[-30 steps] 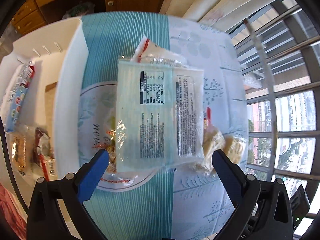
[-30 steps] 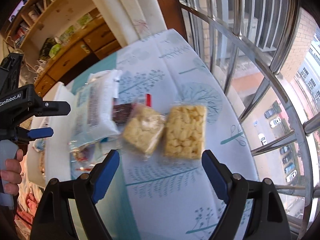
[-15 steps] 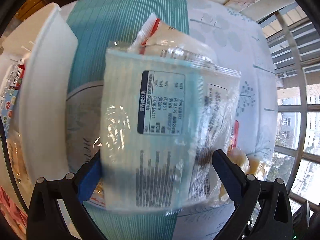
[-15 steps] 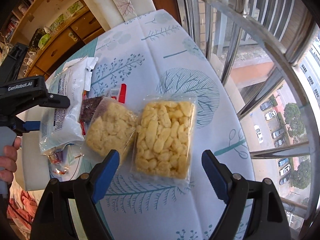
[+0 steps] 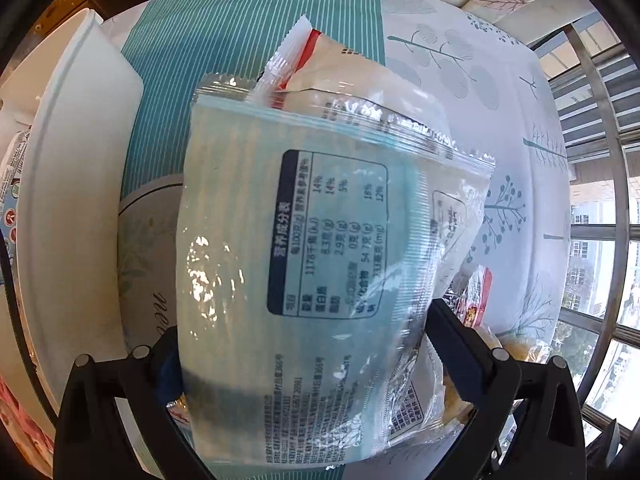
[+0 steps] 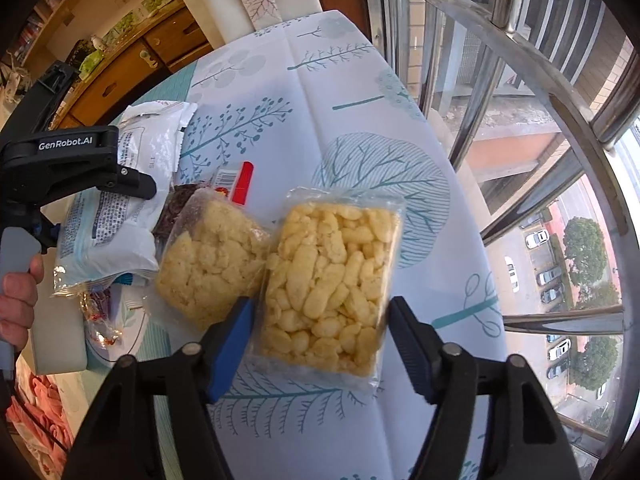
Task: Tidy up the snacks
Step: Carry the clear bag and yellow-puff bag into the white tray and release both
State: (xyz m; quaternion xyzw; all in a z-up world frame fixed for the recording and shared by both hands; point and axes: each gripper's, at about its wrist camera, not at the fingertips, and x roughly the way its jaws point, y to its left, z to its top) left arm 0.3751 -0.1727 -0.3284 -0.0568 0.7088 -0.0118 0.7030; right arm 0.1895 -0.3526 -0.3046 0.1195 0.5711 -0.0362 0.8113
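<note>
A pale blue snack packet (image 5: 312, 240) with a printed nutrition table fills the left wrist view. It lies between the fingers of my left gripper (image 5: 304, 352), which point straight down and stand as wide as before. A white and red packet (image 5: 340, 68) sticks out from under it. In the right wrist view a clear pack of yellow puffs (image 6: 328, 276) lies between the fingers of my right gripper (image 6: 320, 332). Its jaws are closing, and the pads are close beside the pack's edges. A second yellow pack (image 6: 208, 260) lies just to its left.
A white bin (image 5: 72, 200) holding several snacks stands left of the pile. A dark brown snack (image 6: 180, 204) sits between the packets. A hand (image 6: 16, 300) holds the left gripper. Window bars (image 6: 520, 140) run along the table's right edge.
My left gripper has sunk over the blue packet, which now fills its view. My right gripper has come down around the yellow puff pack, and its jaws have narrowed.
</note>
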